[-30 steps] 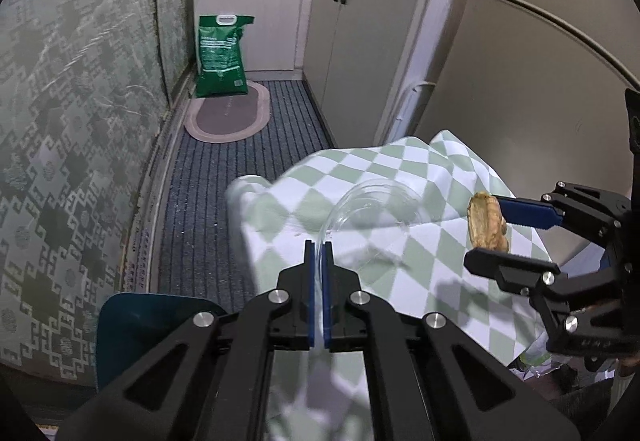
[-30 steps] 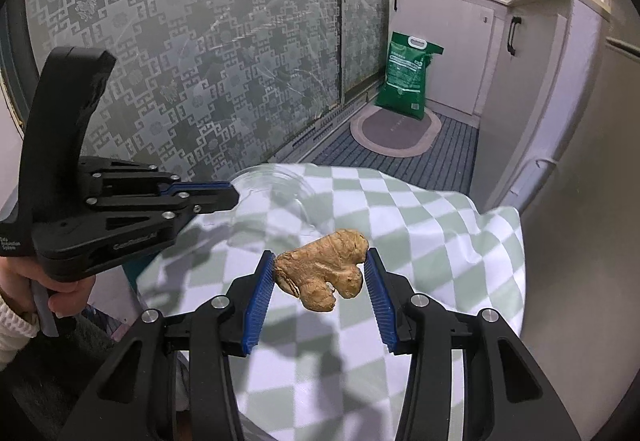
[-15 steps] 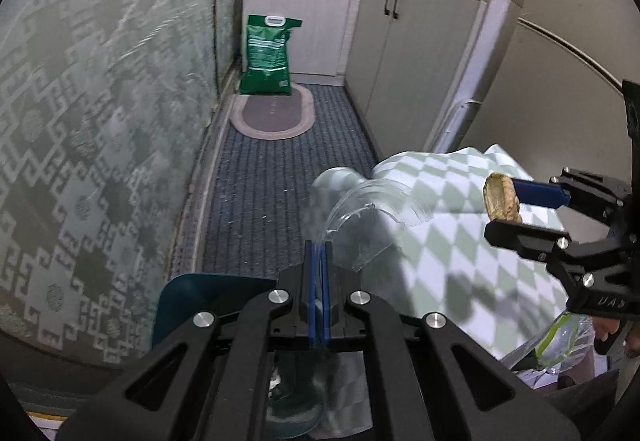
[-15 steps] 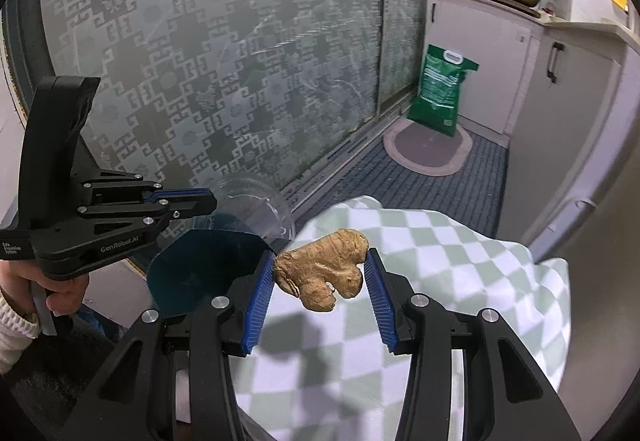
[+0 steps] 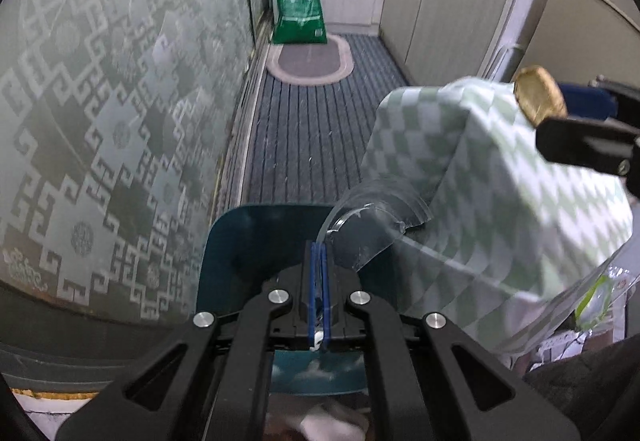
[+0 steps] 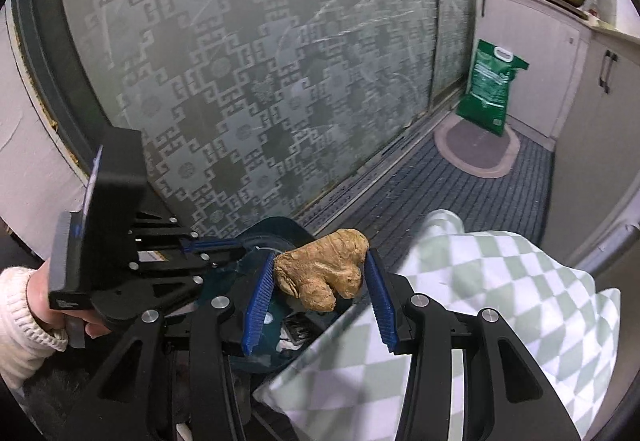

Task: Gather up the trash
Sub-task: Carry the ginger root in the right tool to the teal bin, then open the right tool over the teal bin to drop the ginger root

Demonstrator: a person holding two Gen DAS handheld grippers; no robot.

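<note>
The left tongs [image 5: 319, 253] are clenched on the rim of a clear plastic cup [image 5: 372, 217], held above a teal bin [image 5: 232, 241]. The right tongs [image 6: 320, 281] grasp a ginger root [image 6: 324, 273] between their 2 blue pads, over the edge of the checked cloth [image 6: 480, 301] covering the surface, near the bin.
</note>
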